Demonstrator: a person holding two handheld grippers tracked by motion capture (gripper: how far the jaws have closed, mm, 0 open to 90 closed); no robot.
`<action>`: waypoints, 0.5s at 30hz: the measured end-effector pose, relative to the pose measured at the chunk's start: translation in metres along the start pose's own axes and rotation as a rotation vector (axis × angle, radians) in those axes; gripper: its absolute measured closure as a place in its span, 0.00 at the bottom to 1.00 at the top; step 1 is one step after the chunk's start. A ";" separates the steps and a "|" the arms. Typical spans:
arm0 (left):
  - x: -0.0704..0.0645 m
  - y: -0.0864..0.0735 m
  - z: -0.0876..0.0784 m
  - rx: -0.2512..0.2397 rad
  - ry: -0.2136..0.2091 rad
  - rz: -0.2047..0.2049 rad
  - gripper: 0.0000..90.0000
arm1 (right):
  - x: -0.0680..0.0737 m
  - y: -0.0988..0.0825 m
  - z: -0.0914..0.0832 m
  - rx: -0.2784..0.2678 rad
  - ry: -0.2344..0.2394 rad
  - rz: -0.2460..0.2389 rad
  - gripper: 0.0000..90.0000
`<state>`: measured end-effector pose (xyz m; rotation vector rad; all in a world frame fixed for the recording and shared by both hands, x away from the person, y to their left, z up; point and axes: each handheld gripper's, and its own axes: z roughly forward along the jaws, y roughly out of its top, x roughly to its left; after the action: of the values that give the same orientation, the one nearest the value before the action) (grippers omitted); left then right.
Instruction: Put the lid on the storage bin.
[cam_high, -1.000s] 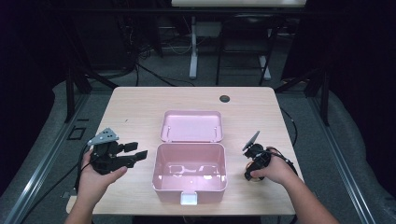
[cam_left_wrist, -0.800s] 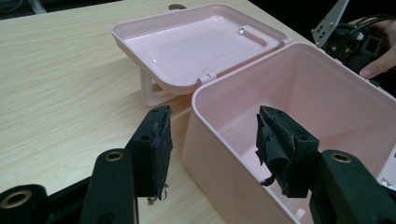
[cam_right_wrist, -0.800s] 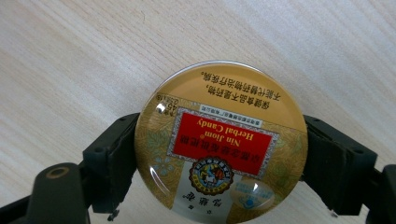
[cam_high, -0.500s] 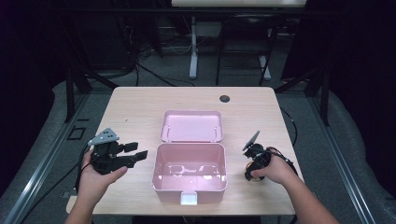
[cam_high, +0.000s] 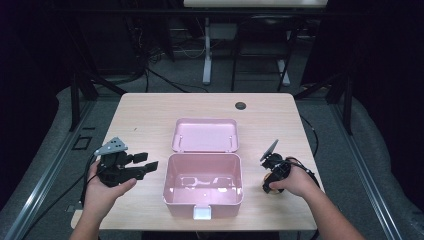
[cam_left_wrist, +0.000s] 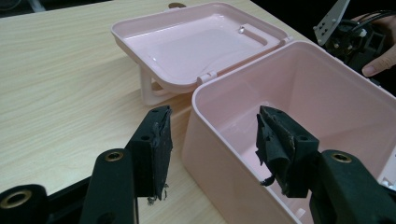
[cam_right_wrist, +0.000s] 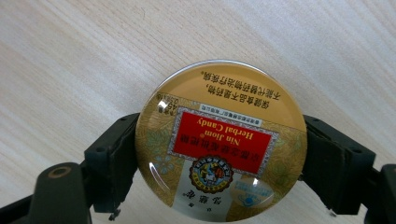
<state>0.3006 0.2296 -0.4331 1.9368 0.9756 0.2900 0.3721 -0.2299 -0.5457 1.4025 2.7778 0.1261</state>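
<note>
Round gold candy tin, red label, clamped in right gripper.

A light wood-grain surface with rounded corners stands in a dim room, a round dark grommet near its far edge. Grey floor surrounds it, crossed by black cables. Dark curtains close the sides. Beyond stands a white desk leg; metal rails flank the floor.

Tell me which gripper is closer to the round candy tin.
Right. The right gripper has its jaws closed on the candy tin, right of the pink box. The left gripper is open across the box.
</note>
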 end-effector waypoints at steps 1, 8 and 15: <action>0.000 0.000 0.000 -0.003 -0.002 -0.001 0.50 | 0.000 0.000 -0.001 0.000 0.000 0.002 0.22; 0.000 0.000 0.000 0.002 -0.004 0.000 0.50 | 0.003 0.001 -0.008 0.002 -0.004 -0.008 0.22; 0.000 0.000 0.001 0.002 -0.002 0.001 0.50 | 0.009 0.005 -0.018 -0.008 -0.003 -0.032 0.22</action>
<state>0.3008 0.2292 -0.4335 1.9389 0.9737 0.2872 0.3693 -0.2207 -0.5277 1.3540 2.7923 0.1343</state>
